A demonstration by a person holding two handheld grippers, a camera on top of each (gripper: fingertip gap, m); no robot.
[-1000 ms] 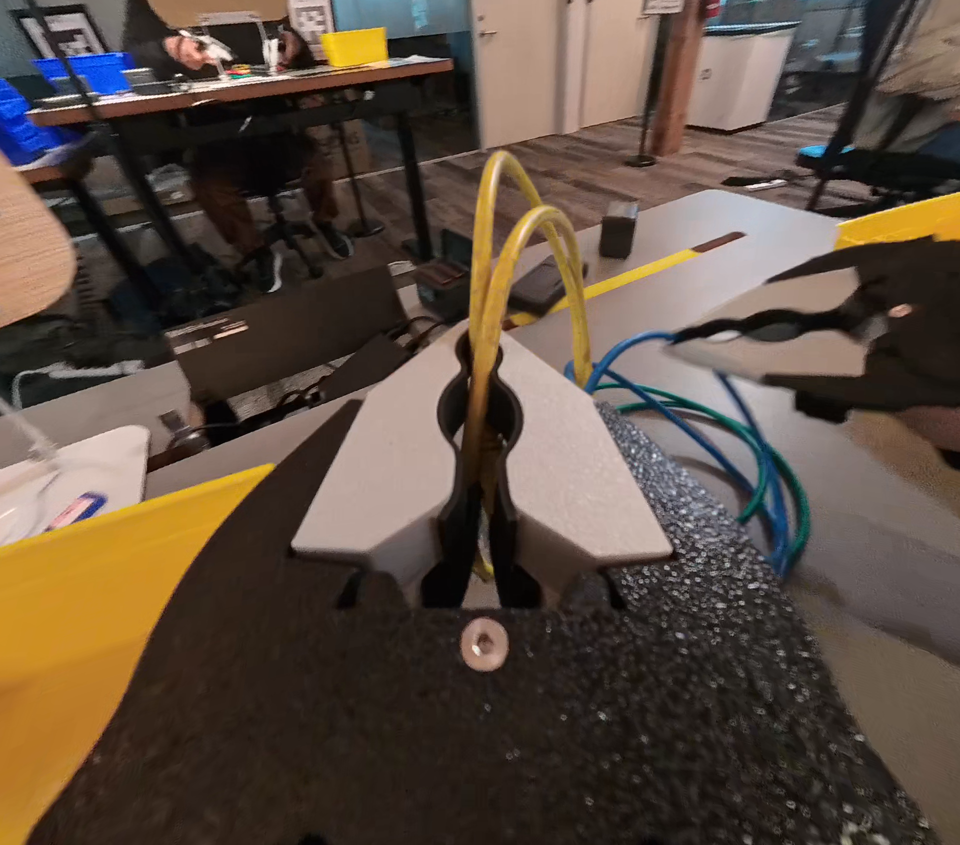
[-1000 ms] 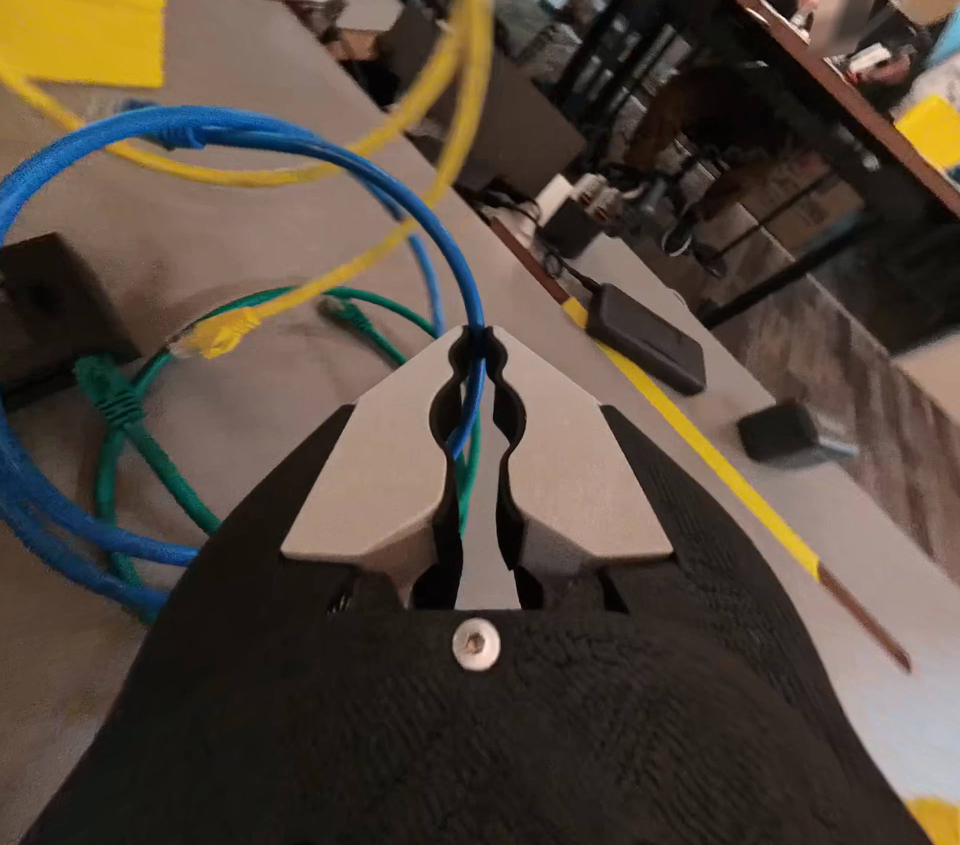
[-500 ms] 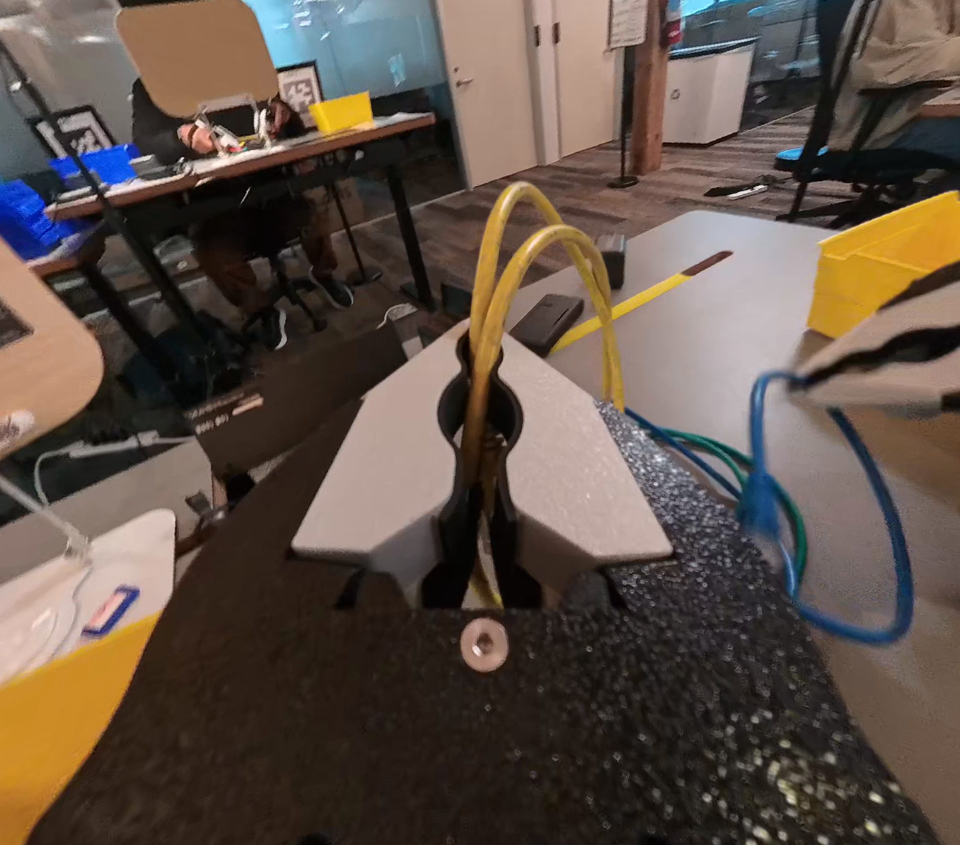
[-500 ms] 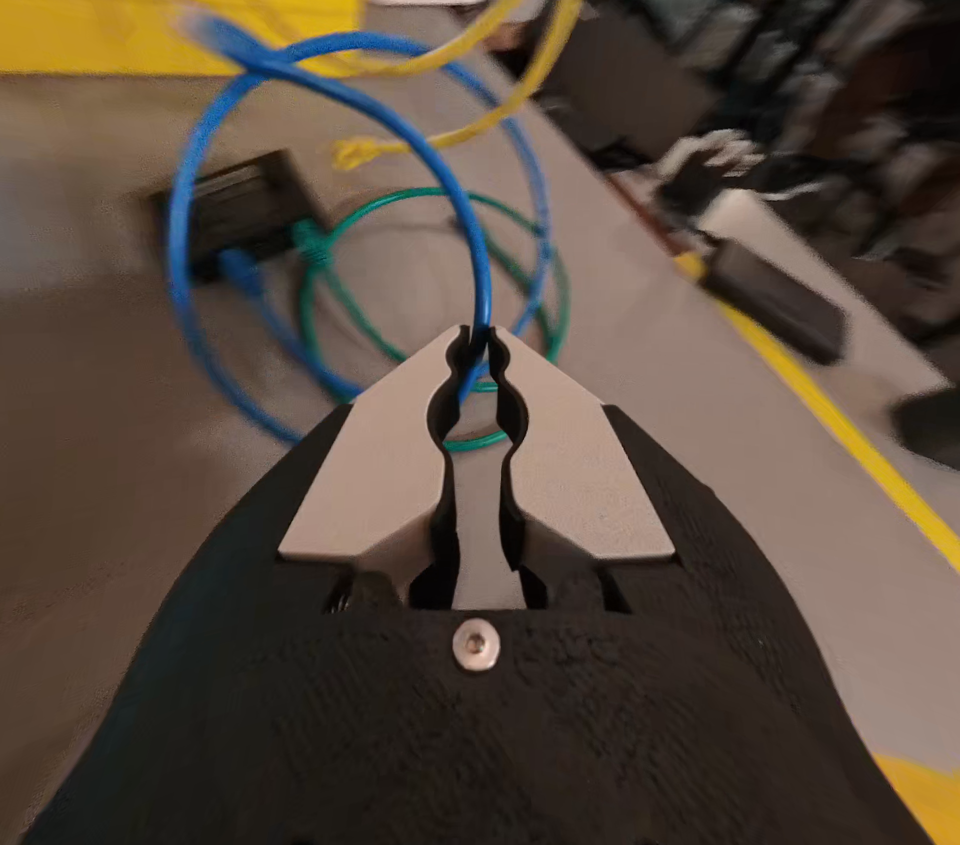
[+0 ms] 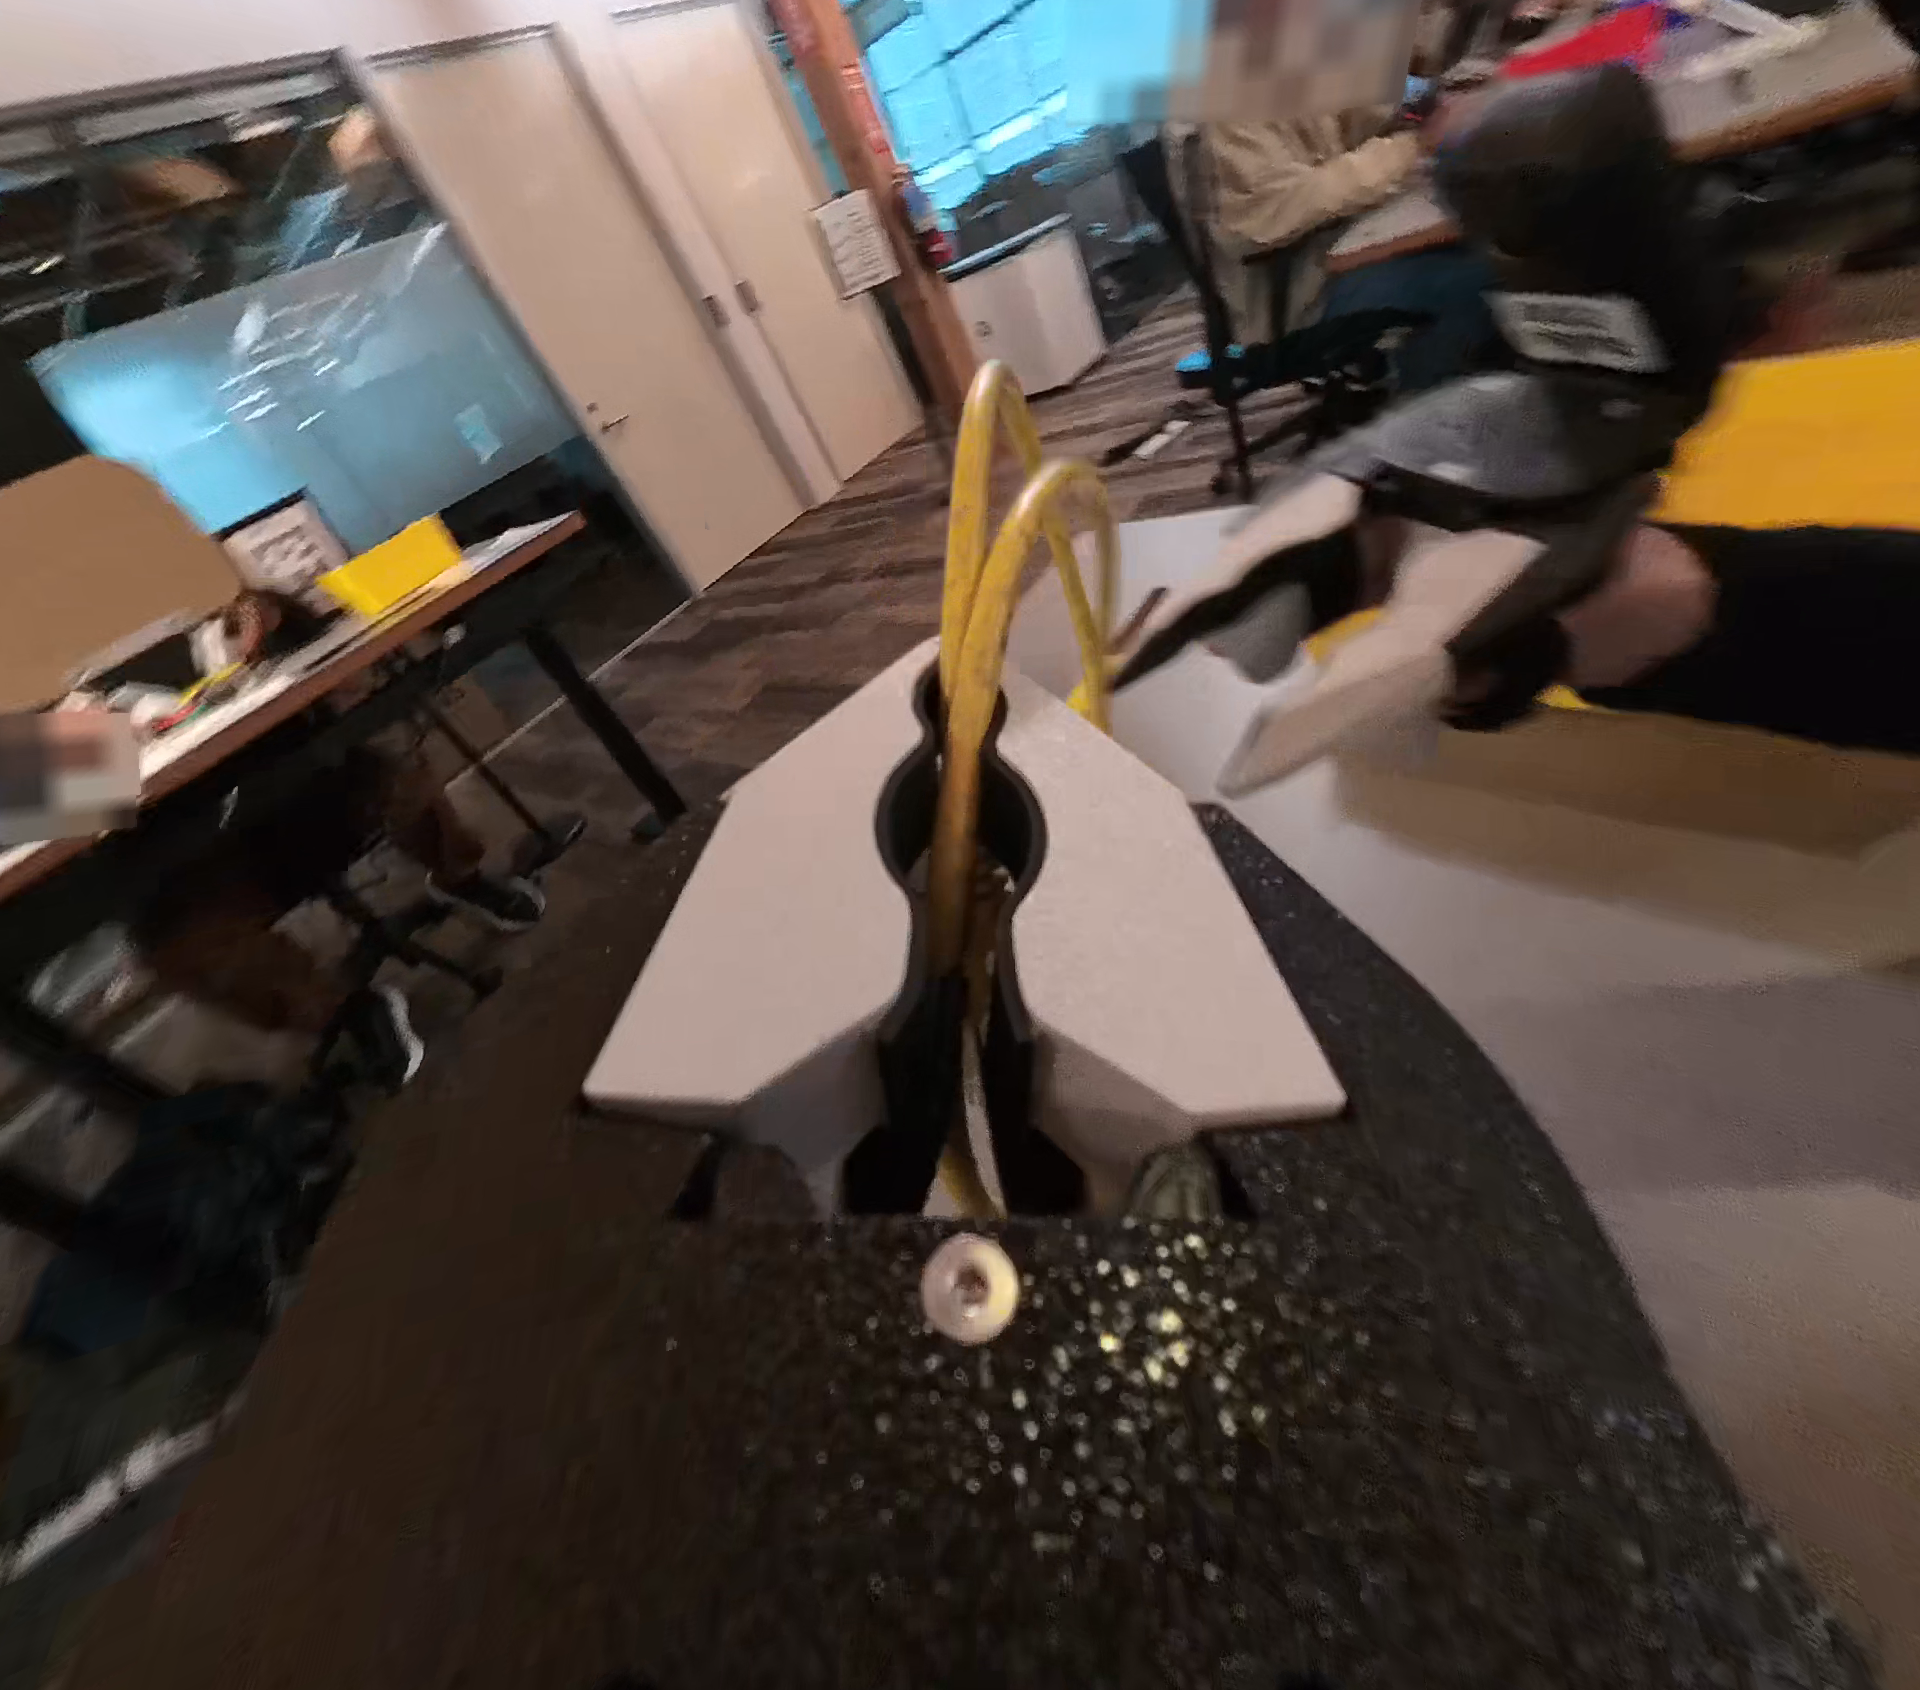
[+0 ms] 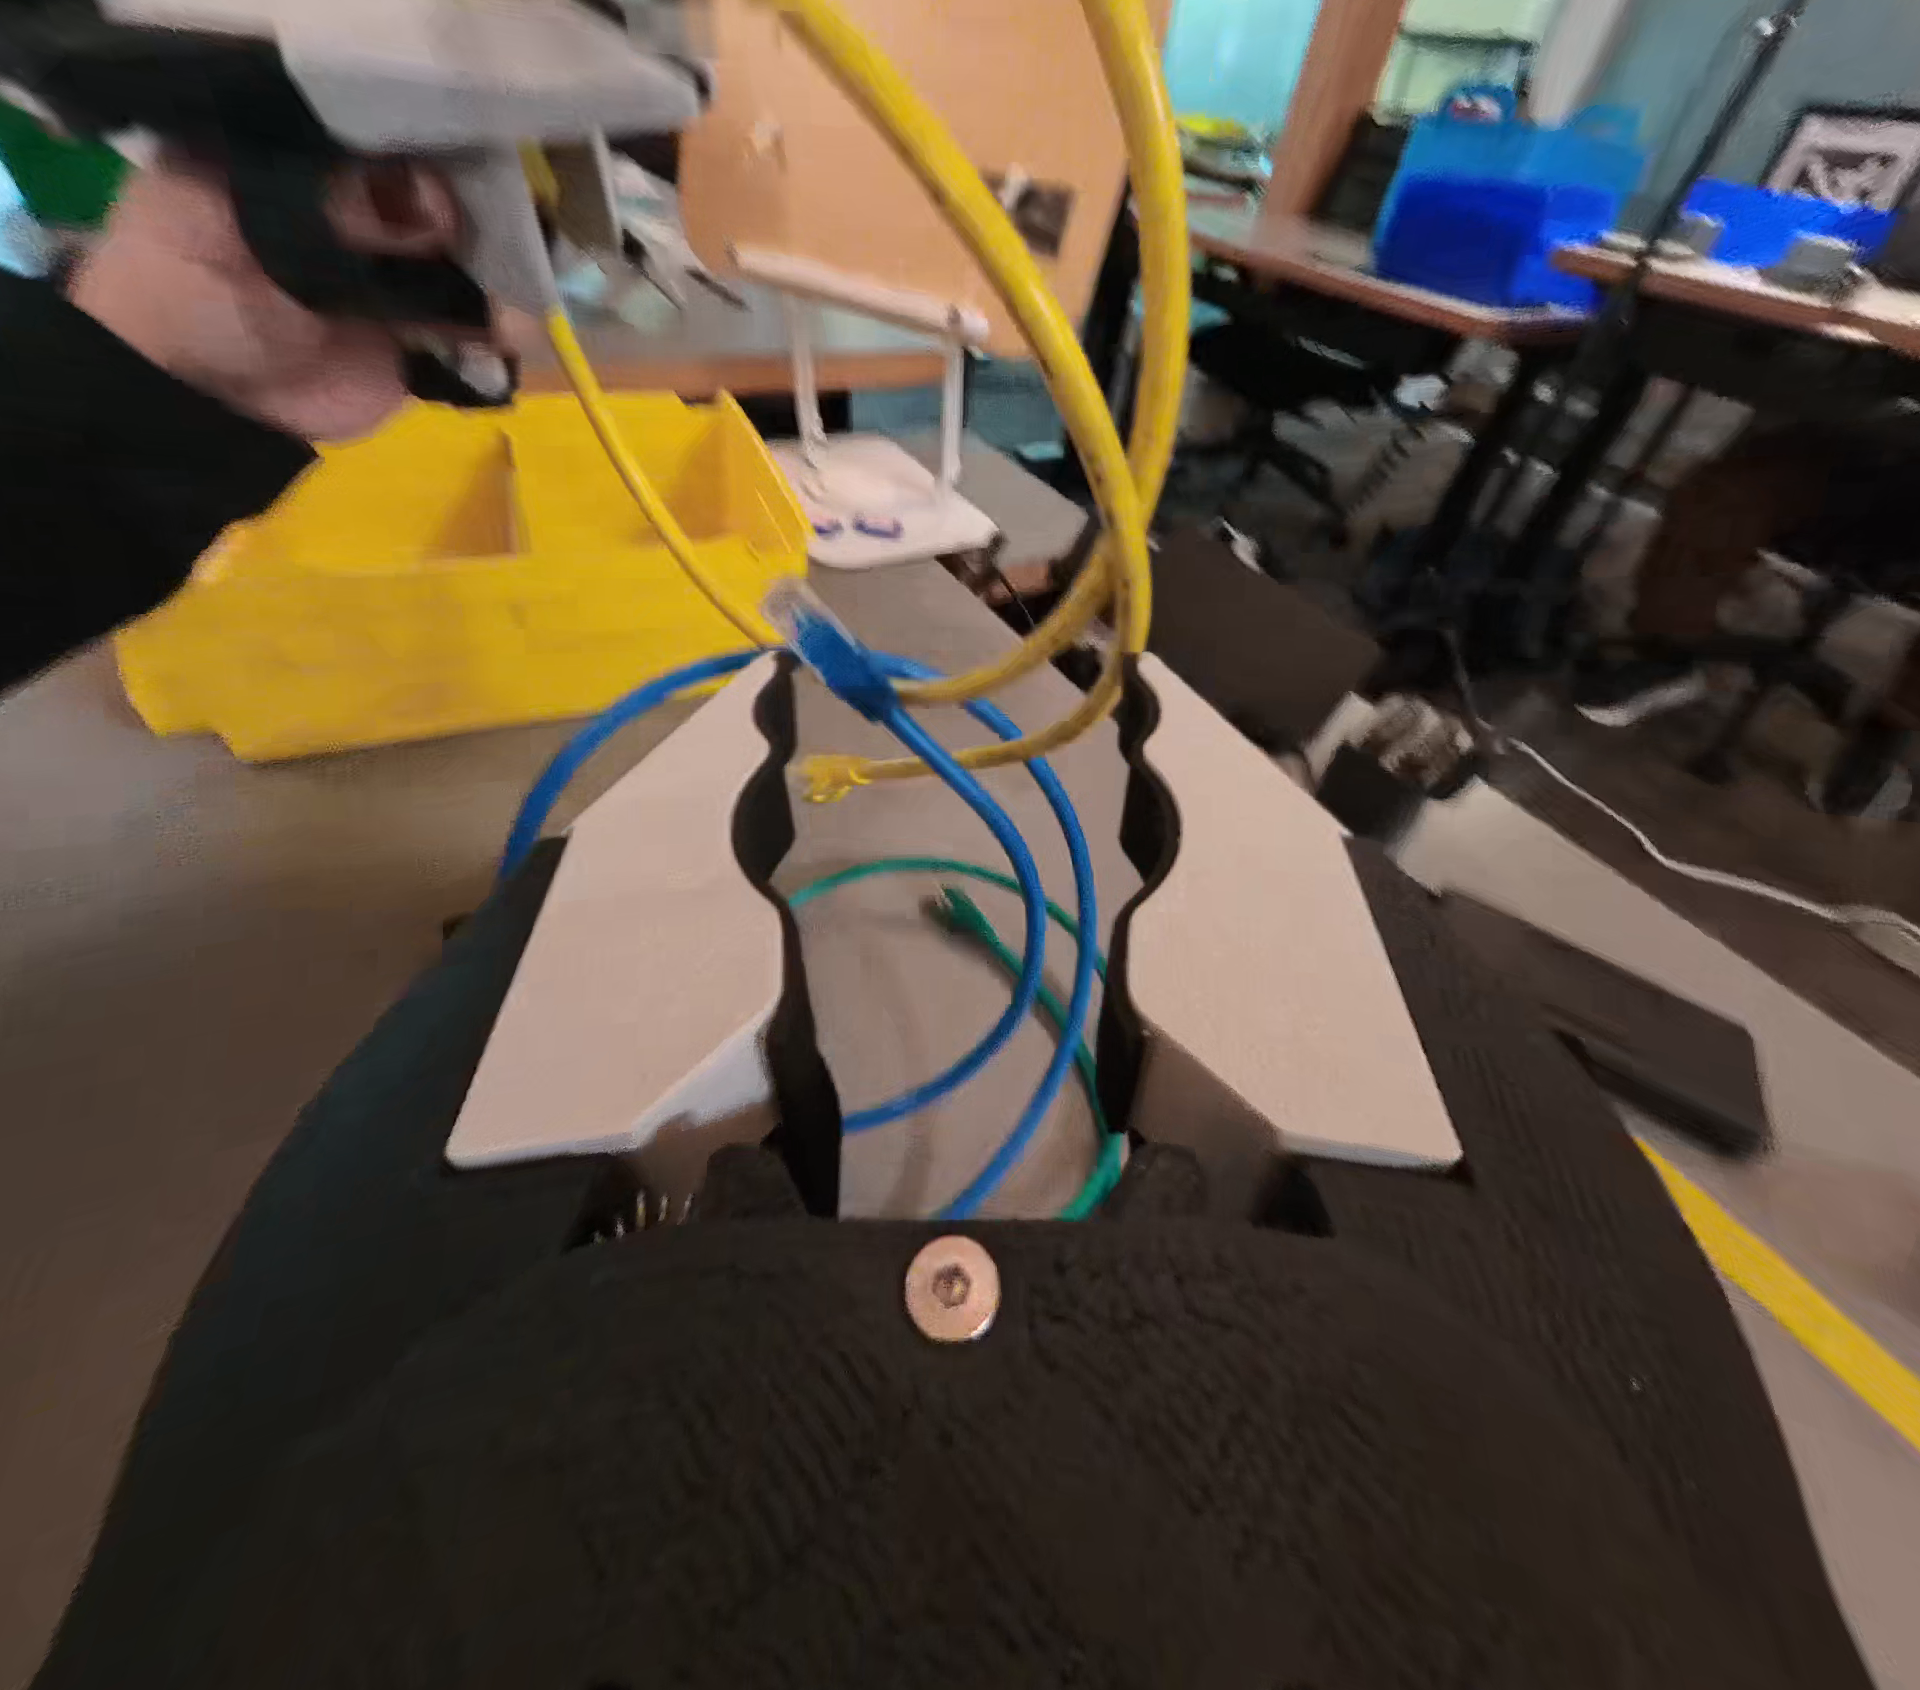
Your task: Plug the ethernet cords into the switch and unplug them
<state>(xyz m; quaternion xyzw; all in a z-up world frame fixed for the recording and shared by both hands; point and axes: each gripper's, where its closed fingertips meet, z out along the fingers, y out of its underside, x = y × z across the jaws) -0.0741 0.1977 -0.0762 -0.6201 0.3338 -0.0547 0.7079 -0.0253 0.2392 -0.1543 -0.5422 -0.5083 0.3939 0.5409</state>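
My left gripper (image 5: pixel 966 684) is shut on a yellow ethernet cord (image 5: pixel 997 518), whose loops rise above the fingertips. In the right wrist view the left gripper (image 6: pixel 665 82) is raised at the upper left. The yellow cord (image 6: pixel 1132 206) hangs from it in big loops, with its plug (image 6: pixel 831 776) loose in the air. My right gripper (image 6: pixel 956 684) is open with the jaws wide apart and holds nothing. It also shows in the left wrist view (image 5: pixel 1226 664). A blue cord (image 6: pixel 1029 944) with its plug (image 6: pixel 831 653) loops between the jaws. A green cord (image 6: pixel 977 923) lies on the table. The switch is out of view.
A yellow bin (image 6: pixel 468 580) stands on the grey table (image 6: pixel 208 861) at the left, behind it a white stand (image 6: pixel 894 497). A black flat device (image 6: pixel 1621 1048) and a yellow tape line (image 6: pixel 1766 1308) are at the right. Desks and people are beyond. One gripper's finger ends stand about 11 centimeters off the other's.
My right gripper has opened and let go of the blue cord. Both views have swung round. My left gripper has stayed shut on the yellow cord and lifted.
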